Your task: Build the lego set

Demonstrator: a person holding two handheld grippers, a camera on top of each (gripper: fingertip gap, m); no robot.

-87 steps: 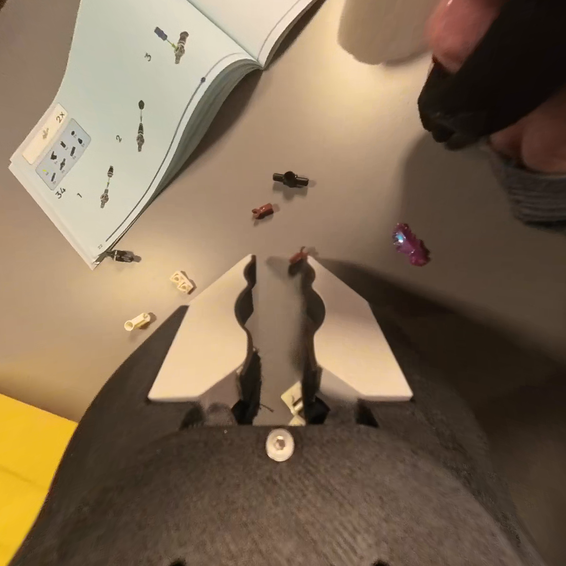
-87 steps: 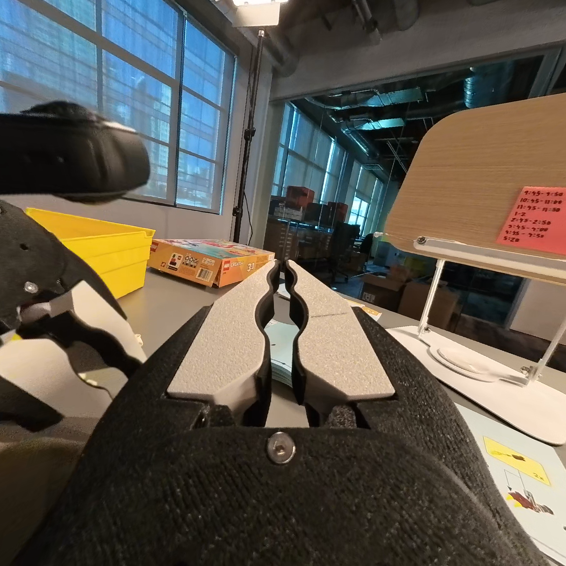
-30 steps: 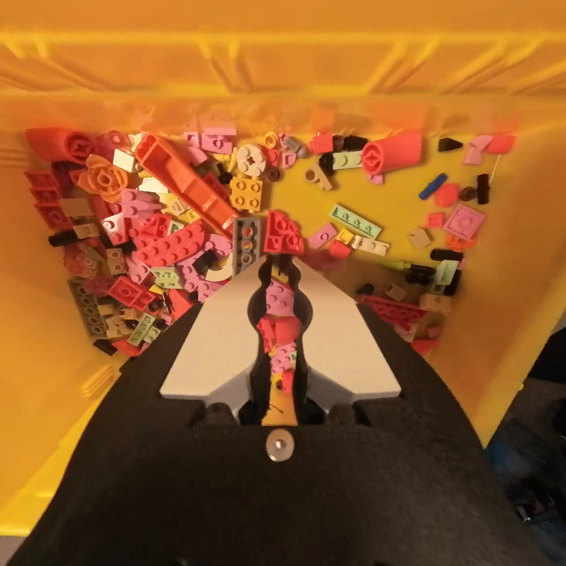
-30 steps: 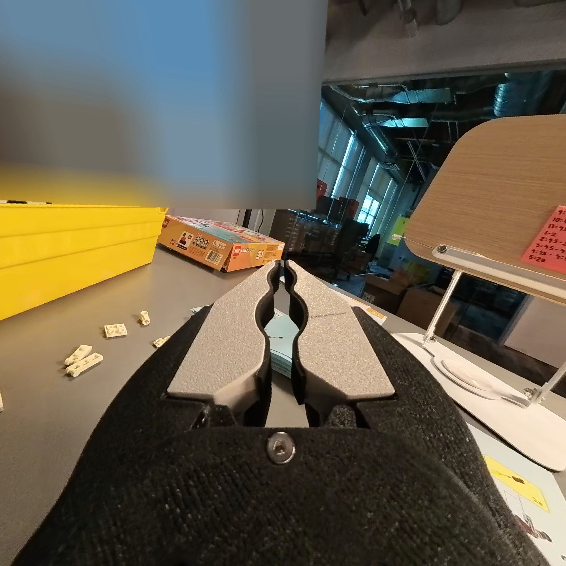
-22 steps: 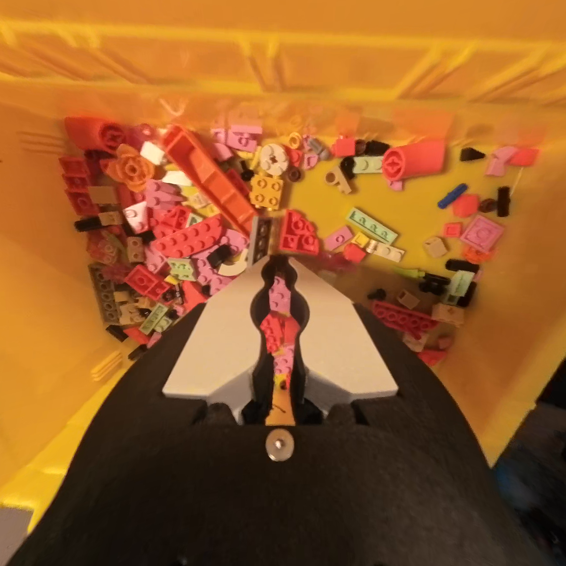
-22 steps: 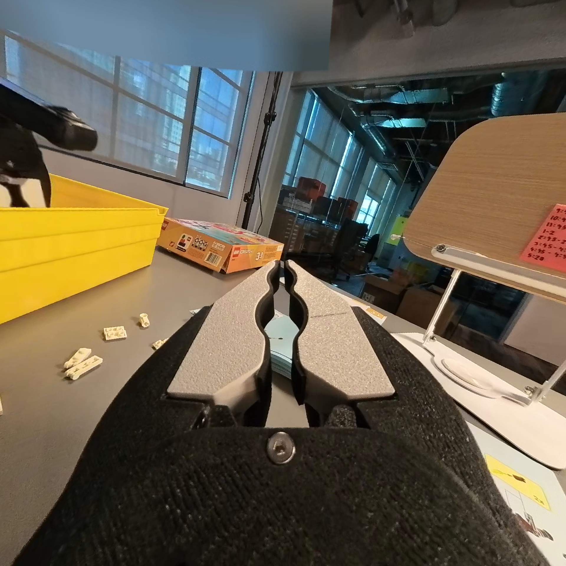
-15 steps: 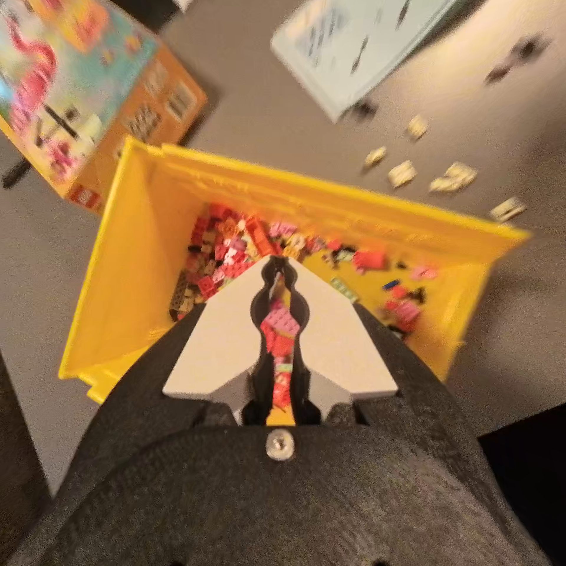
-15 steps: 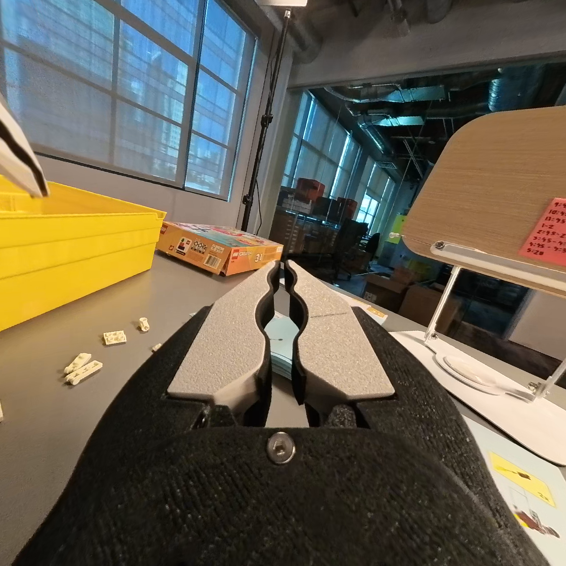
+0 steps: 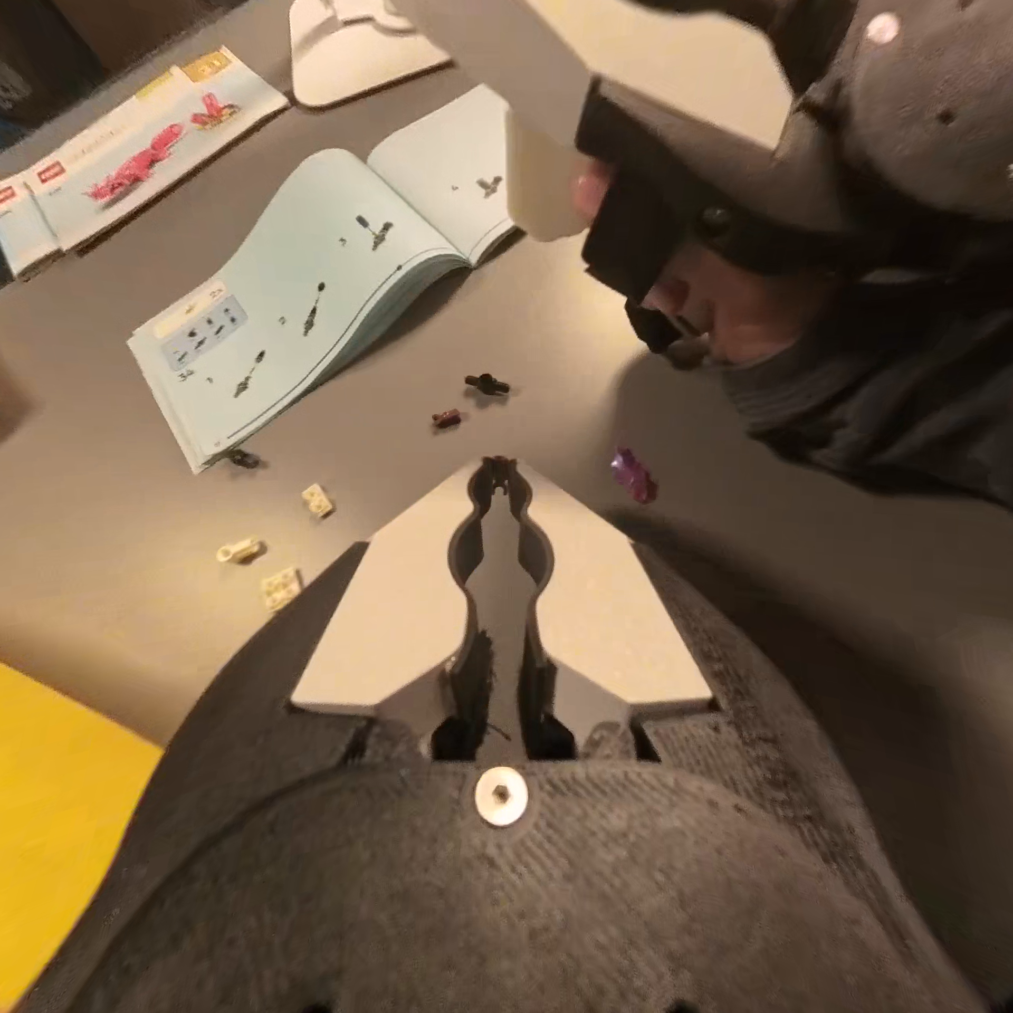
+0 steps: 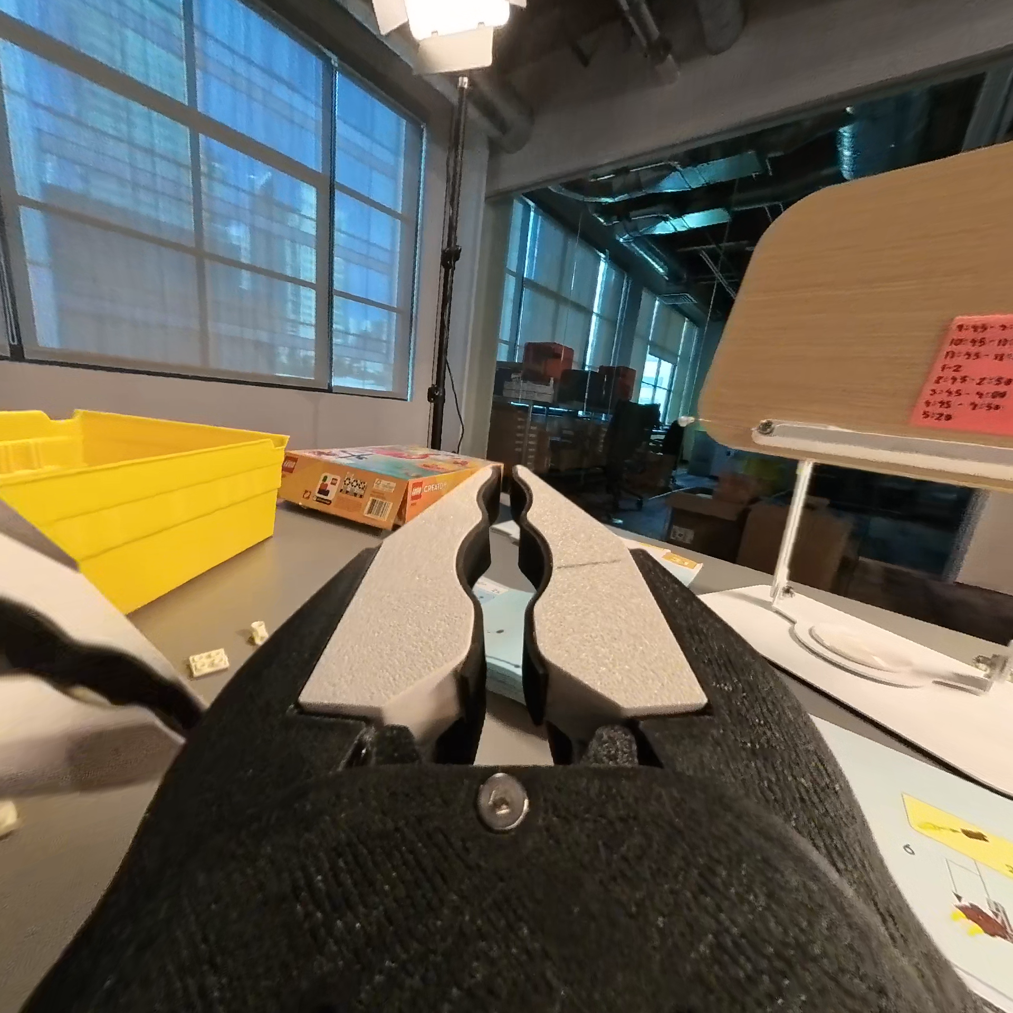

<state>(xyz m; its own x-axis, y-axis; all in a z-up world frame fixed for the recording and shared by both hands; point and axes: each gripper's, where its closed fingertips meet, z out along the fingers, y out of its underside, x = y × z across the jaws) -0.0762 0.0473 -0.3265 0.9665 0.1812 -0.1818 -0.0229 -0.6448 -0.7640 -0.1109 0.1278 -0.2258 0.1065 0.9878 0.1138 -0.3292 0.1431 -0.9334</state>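
My left gripper (image 9: 498,476): pinching a tiny dark brown piece (image 9: 496,466) above the desk (image 9: 383,438), near a brown pin (image 9: 447,418). My right gripper (image 10: 504,482): together, bare, over the booklet (image 10: 501,614).

Two grippers (image 9: 498,466) (image 10: 505,476), one yellow bin (image 10: 164,493), three cream bricks (image 9: 317,500), one open booklet (image 9: 329,285)

The right hand-held gripper (image 10: 505,477), jaws together and bare, hangs above the grey table (image 10: 307,553) near a yellow bin (image 10: 148,493).
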